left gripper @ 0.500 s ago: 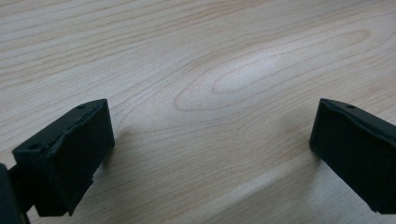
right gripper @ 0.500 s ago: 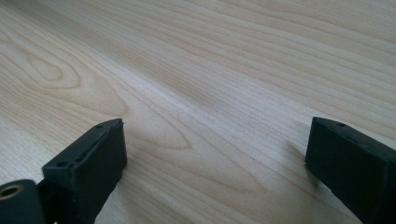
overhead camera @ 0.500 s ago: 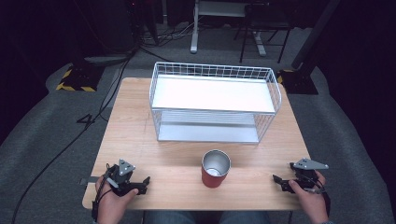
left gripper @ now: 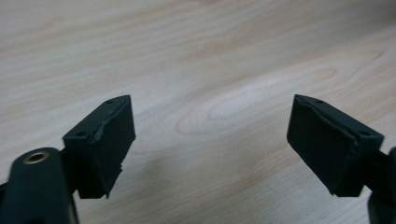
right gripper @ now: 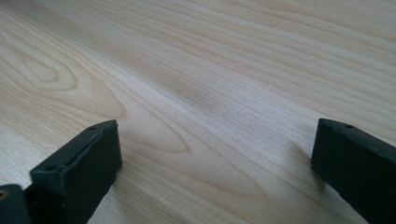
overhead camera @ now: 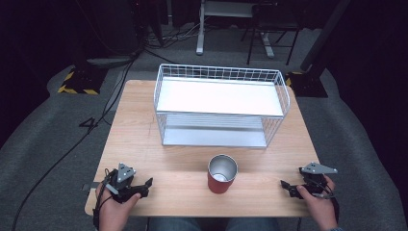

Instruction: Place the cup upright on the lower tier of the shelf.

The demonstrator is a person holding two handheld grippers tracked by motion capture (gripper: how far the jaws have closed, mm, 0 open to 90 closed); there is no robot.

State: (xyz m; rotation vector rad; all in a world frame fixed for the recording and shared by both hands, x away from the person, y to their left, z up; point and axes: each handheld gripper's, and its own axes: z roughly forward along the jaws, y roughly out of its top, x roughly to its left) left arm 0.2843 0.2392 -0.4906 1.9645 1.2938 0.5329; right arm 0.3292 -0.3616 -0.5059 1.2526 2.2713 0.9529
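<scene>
Okay, quick pass from my station. I see the red cup standing upright near the front middle of the wooden table, open end up, silvery inside. It sits between my two grippers, well apart from each, nothing touching it.

Left gripper is down at the front left corner of the table in the high view, held in the person's left hand, jaws pointing right toward the cup. In the left gripper view I see the left gripper with jaws spread wide, bare wood grain between them, nothing held. Pads look close above the tabletop; I can't tell if they touch it.

Right gripper is at the front right, in the person's right hand, grey three-cornered plate on top, jaws pointing left toward the cup. In the right gripper view the right gripper is also spread wide, only table surface between the black jaws, nothing gripped. It sits low over the wood and throws a faint shadow by the right-hand jaw.

Behind the cup, toward the middle and back of the table, stands a white wire basket shelf with two levels: a flat white top tray with a wire rim, and a lower shelf under it. Cup is just in front of the shelf's lower edge, not touching it.

Beyond the table lies grey carpet, with a black cable trailing across it at the left.
</scene>
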